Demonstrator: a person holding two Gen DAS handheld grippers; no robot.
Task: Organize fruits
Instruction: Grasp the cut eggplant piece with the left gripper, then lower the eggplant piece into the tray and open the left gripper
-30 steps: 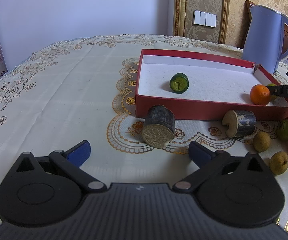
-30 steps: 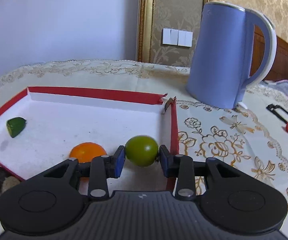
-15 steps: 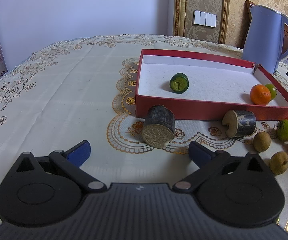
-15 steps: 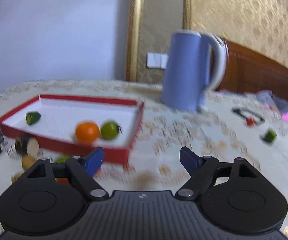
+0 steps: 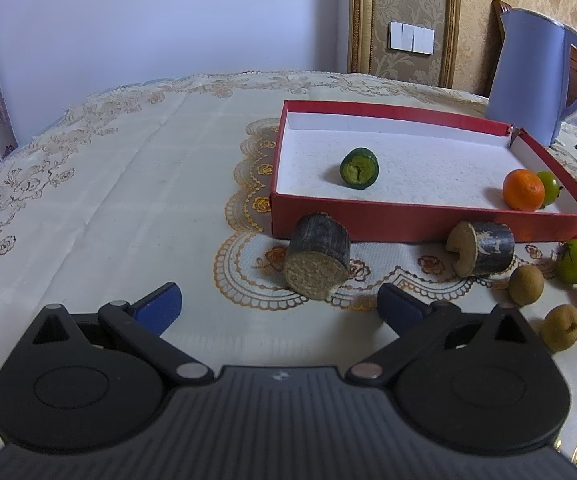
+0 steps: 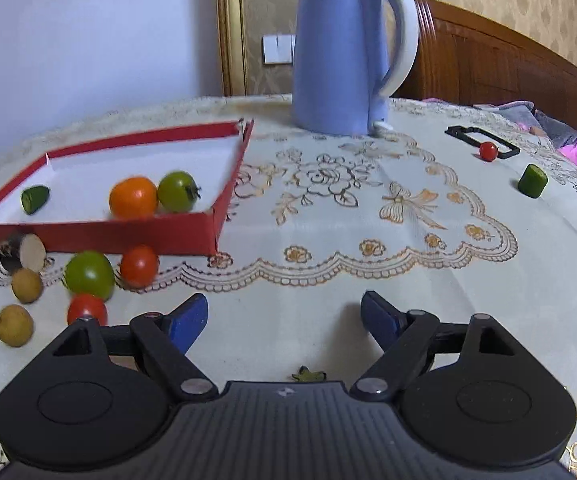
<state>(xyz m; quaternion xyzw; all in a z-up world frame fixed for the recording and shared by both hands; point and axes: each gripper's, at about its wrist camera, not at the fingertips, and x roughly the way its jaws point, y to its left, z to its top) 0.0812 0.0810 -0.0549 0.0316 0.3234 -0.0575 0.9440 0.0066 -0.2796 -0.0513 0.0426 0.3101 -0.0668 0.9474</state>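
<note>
Green tomato (image 6: pixel 178 191) now sits in the red box (image 6: pixel 96 236) at ten o'clock; right gripper (image 6: pixel 284 320) backs off, fingers opening, empty. More fruit waits.

My claw (image 6: pixel 284 320) has blue pads on black arms. The box (image 6: pixel 128 236) is red outside, white inside, holding an orange fruit (image 6: pixel 133 197) and a green tomato (image 6: pixel 177 191). The tablecloth (image 6: pixel 368 240) is cream with gold floral lacework.

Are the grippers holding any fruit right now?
No. The left gripper is open and empty. The right gripper has nothing between its jaws, which are opening.
</note>
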